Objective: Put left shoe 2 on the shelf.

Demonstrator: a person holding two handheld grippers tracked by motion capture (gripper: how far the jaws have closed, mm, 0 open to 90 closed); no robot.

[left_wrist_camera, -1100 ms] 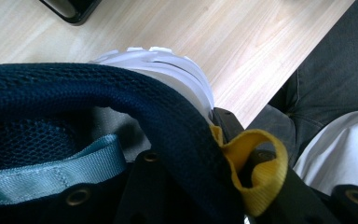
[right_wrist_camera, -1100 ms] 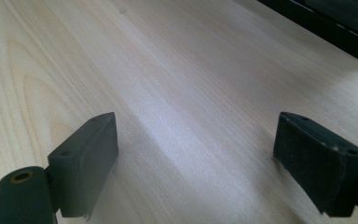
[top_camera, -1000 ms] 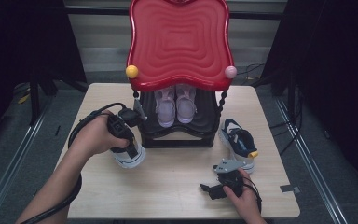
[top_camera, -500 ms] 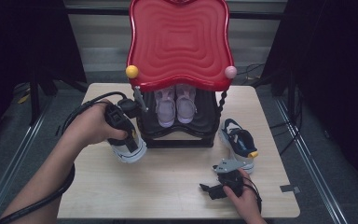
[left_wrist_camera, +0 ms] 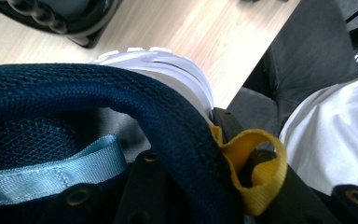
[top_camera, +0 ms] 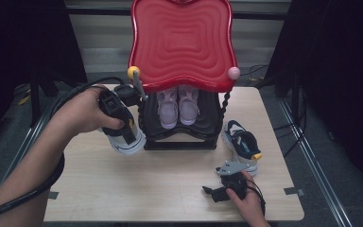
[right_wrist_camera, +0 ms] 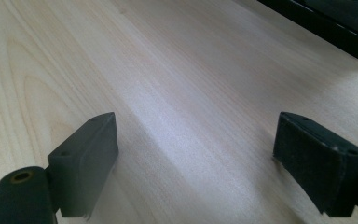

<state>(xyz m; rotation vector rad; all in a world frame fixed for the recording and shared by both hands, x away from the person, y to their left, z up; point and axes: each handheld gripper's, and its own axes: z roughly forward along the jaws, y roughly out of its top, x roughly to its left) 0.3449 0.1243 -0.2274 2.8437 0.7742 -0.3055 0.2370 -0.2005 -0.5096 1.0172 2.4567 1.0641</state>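
Left gripper view: the left gripper (left_wrist_camera: 196, 196) clamps a navy mesh shoe (left_wrist_camera: 121, 107) by its padded collar. A yellow fabric loop (left_wrist_camera: 256, 168) curls beside its jaw. The right gripper (right_wrist_camera: 196, 168) is spread apart over smooth pale wood table (right_wrist_camera: 177, 70)

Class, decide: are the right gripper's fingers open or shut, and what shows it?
Open. In the right gripper view, the right gripper has its fingers wide apart, with bare table between them.

Four shoes: two pink (top_camera: 177, 106), two navy (top_camera: 241, 144), one rack (top_camera: 182, 137), two grippers (top_camera: 220, 191)
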